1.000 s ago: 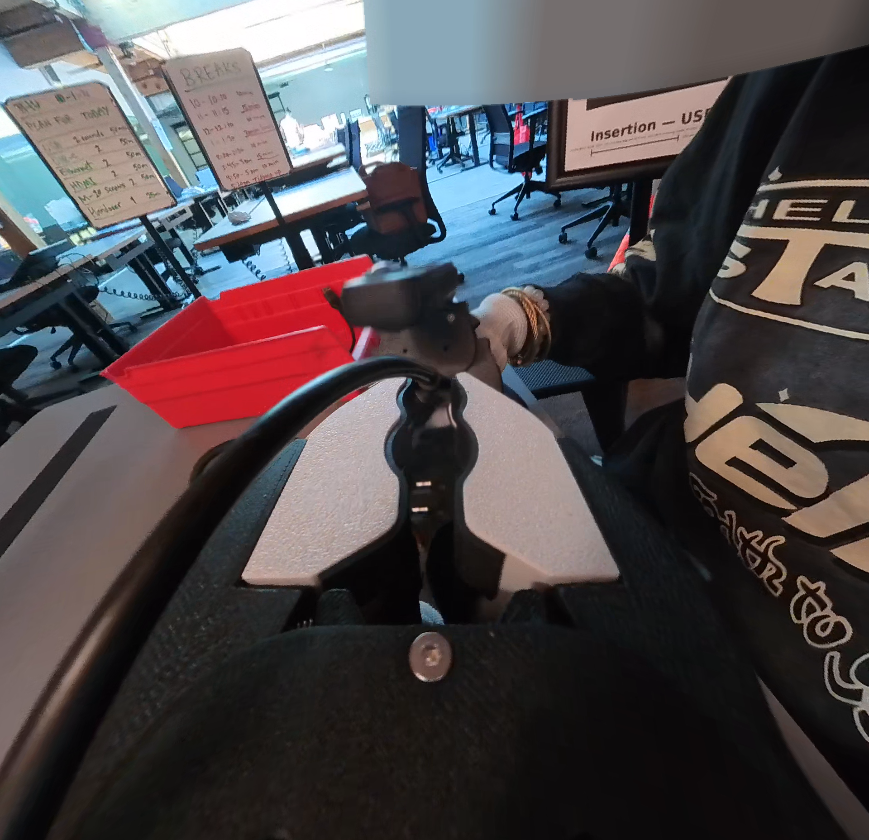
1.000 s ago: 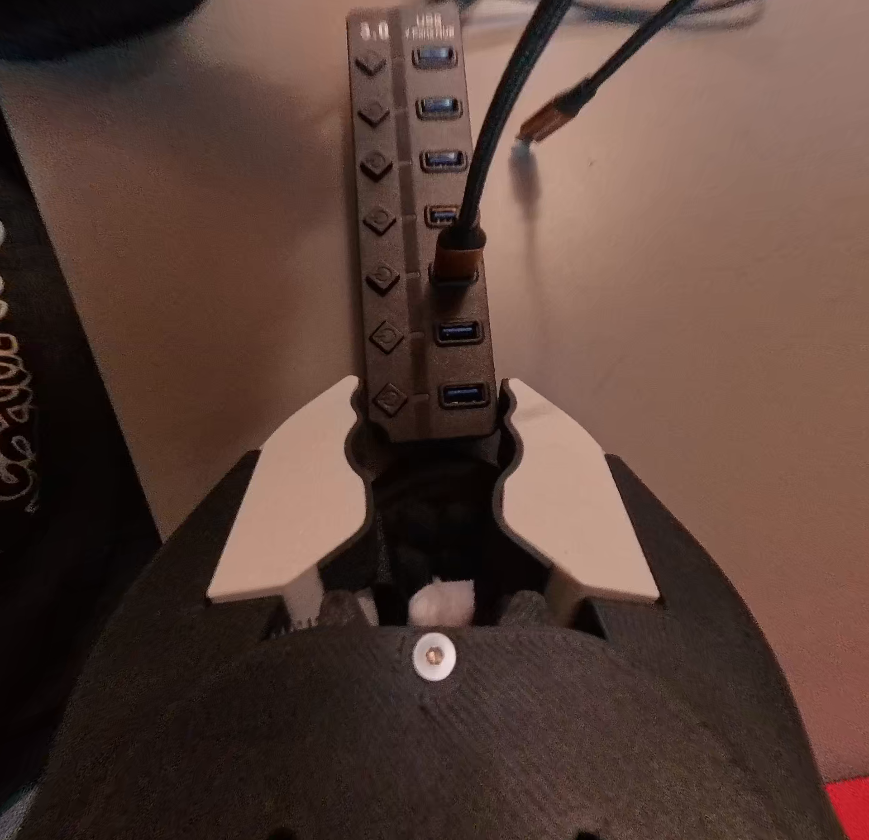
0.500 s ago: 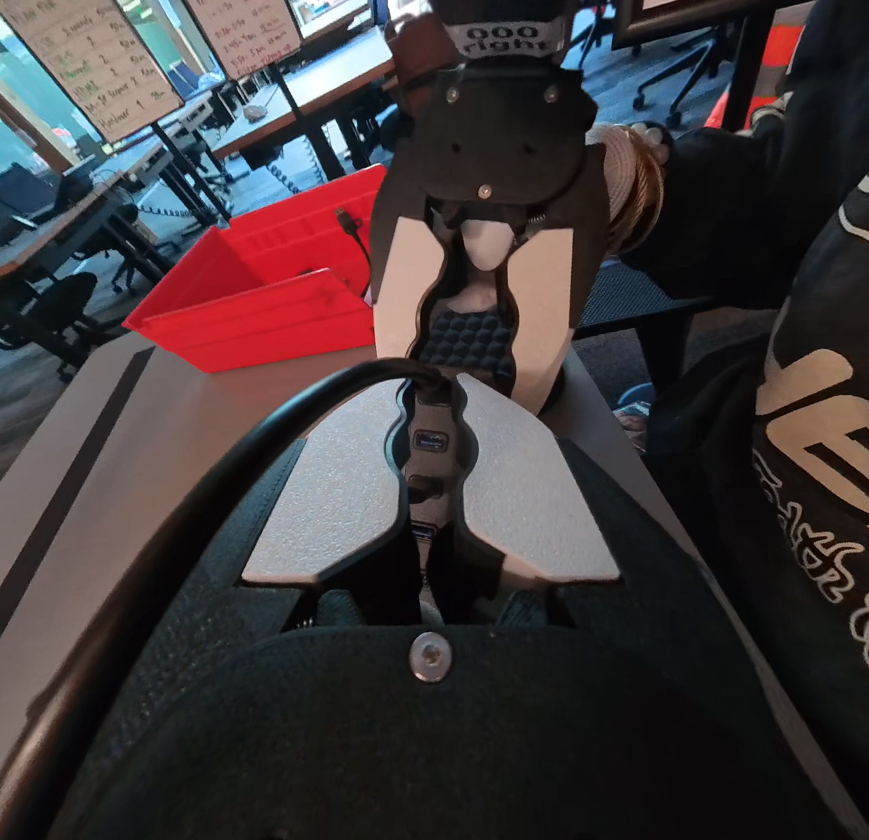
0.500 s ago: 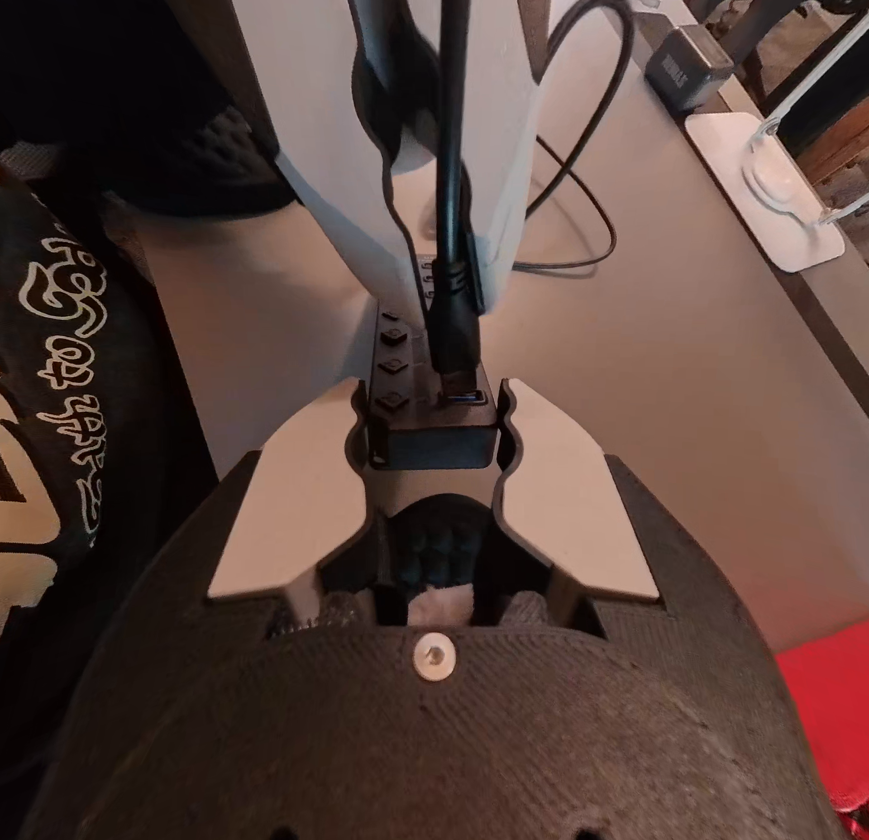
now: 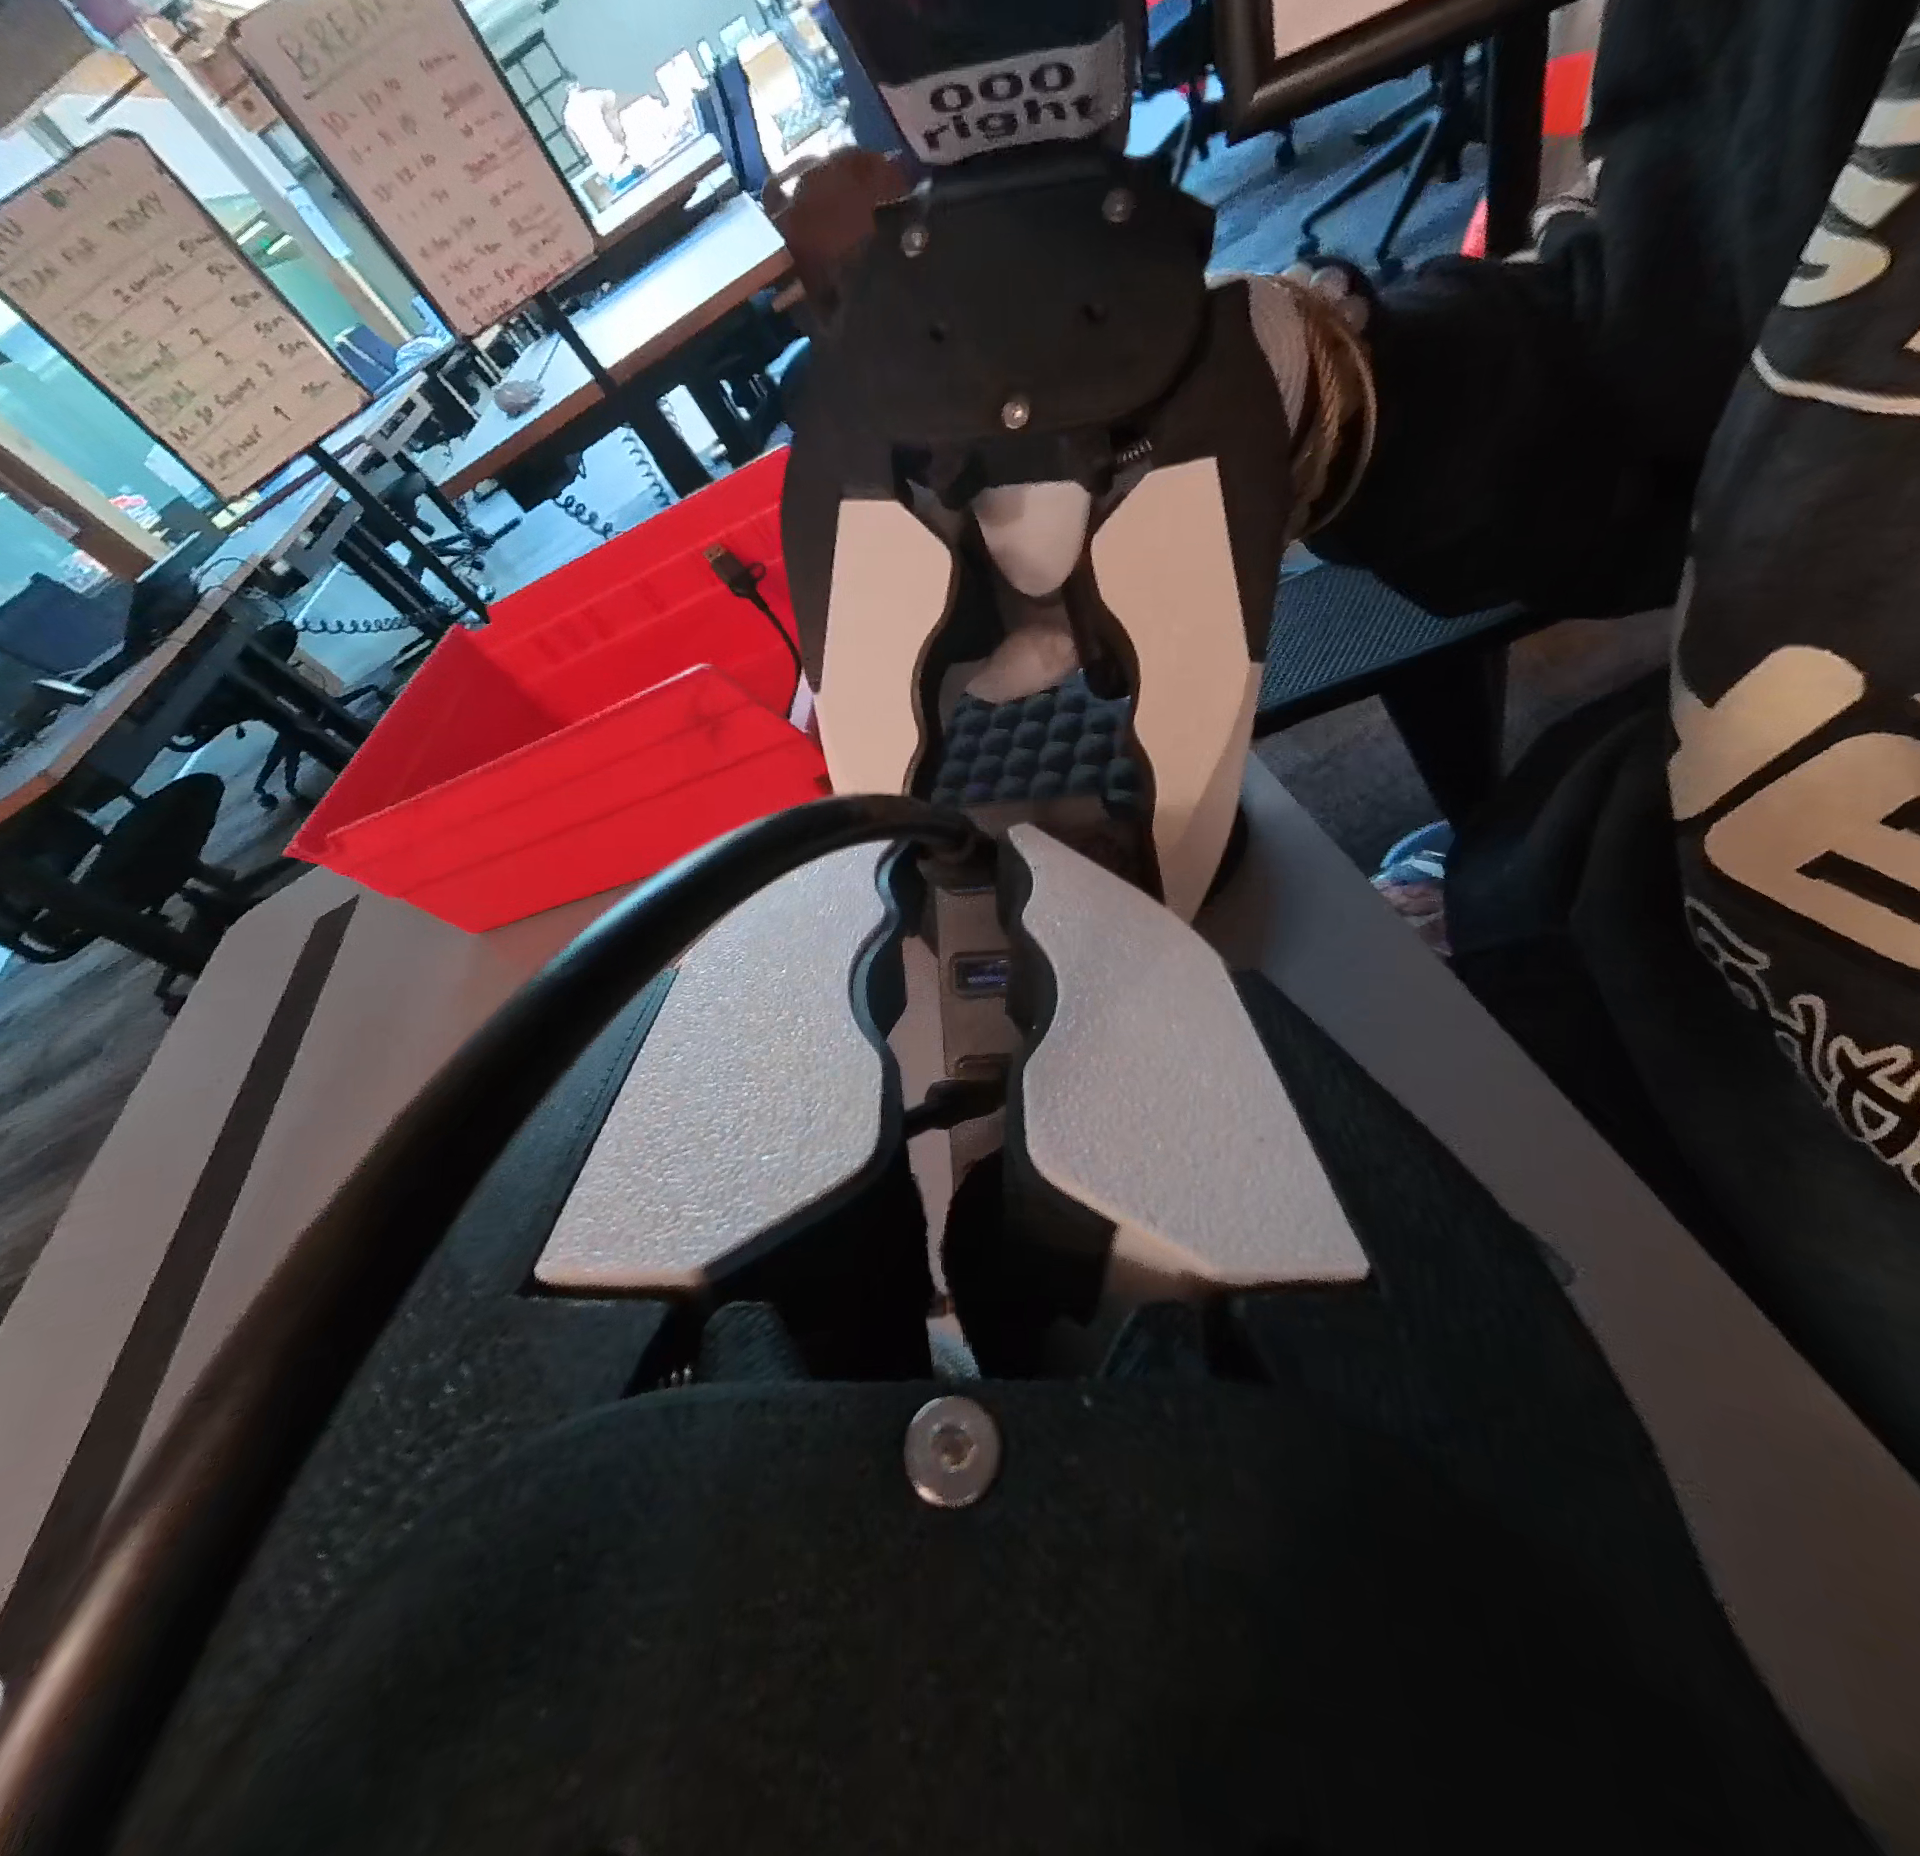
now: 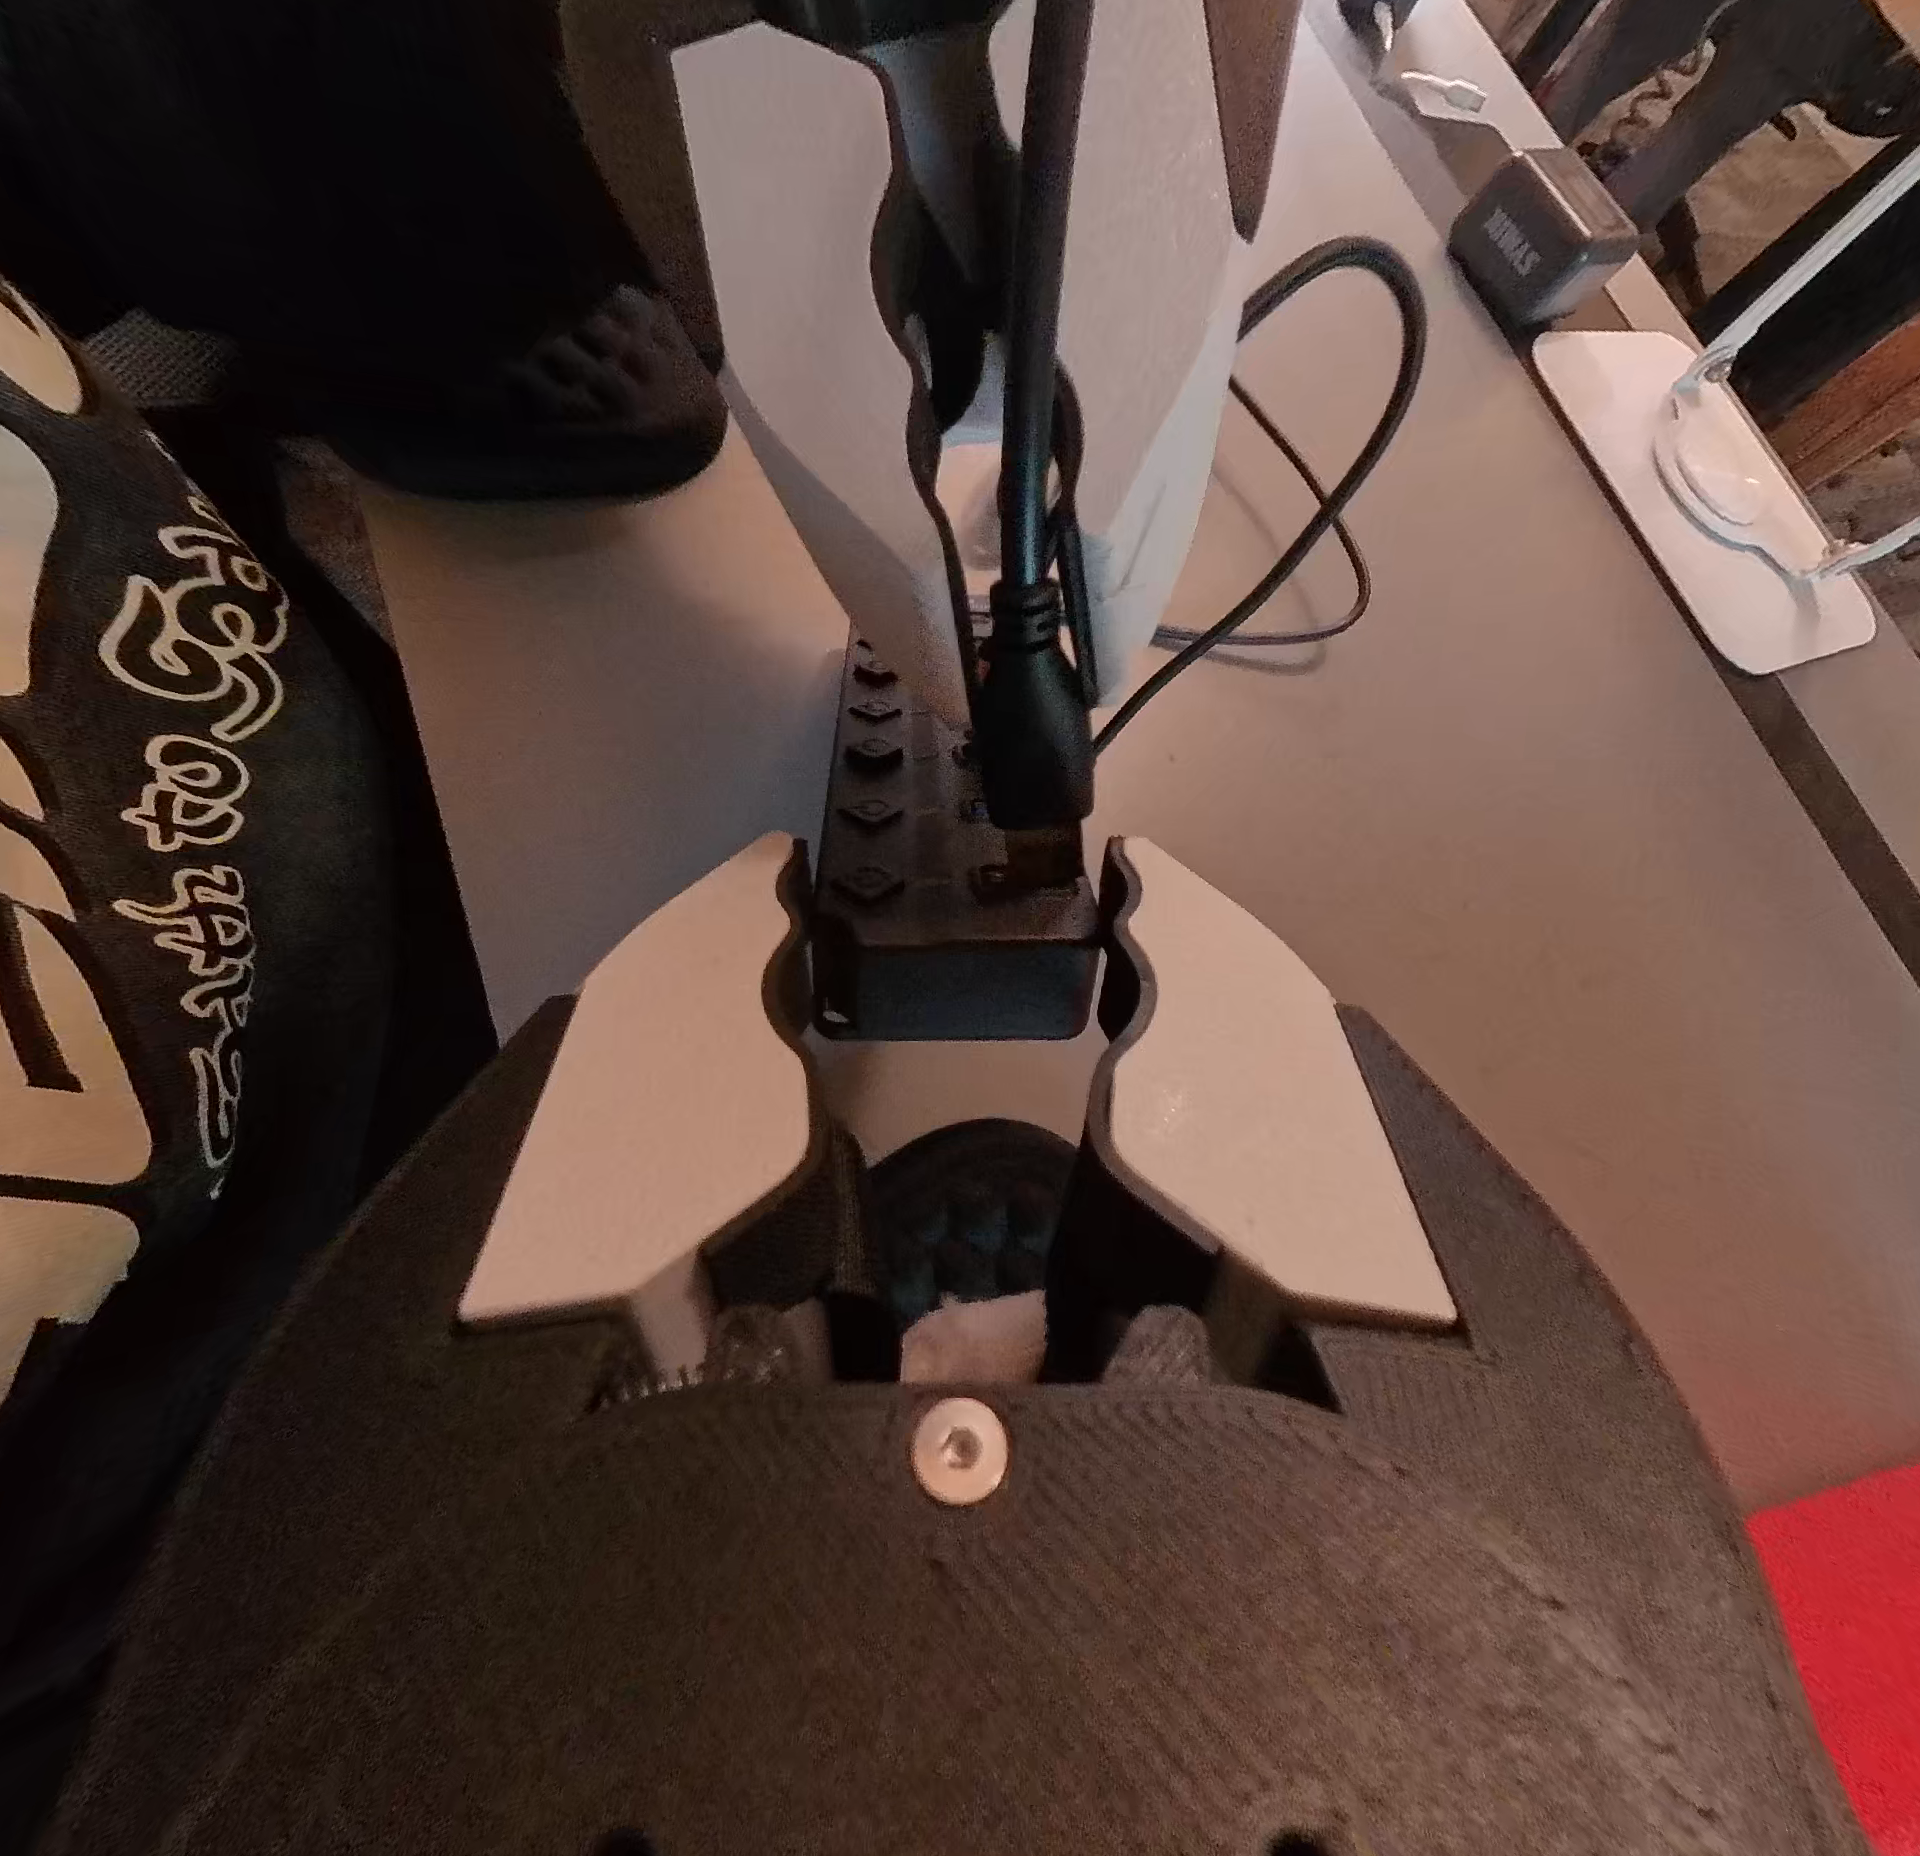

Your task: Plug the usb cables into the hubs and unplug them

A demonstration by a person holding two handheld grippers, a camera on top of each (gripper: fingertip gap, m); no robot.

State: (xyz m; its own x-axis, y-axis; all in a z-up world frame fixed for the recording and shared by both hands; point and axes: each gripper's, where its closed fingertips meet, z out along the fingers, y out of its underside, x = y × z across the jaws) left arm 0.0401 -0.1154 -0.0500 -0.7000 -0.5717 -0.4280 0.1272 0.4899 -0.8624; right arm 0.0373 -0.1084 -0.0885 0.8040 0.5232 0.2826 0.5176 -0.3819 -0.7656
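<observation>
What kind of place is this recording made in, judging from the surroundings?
Most likely an open-plan office or lab workspace. Behind the work table stand rows of desks with wheeled office chairs, and two handwritten whiteboards on stands. A red plastic bin for parts sits on the table.

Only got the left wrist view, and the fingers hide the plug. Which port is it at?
Observer: In the right wrist view, the black plug stands at the last port of the USB hub, at the end by the right hand-held gripper. I can't tell if it is fully seated.
Operator: Hub held?
Observer: Looks so. That gripper has a finger against each side of the hub's end.
Operator: Anything loose nearby?
Observer: A thin black cable loops on the table beyond the left hand-held gripper.
</observation>
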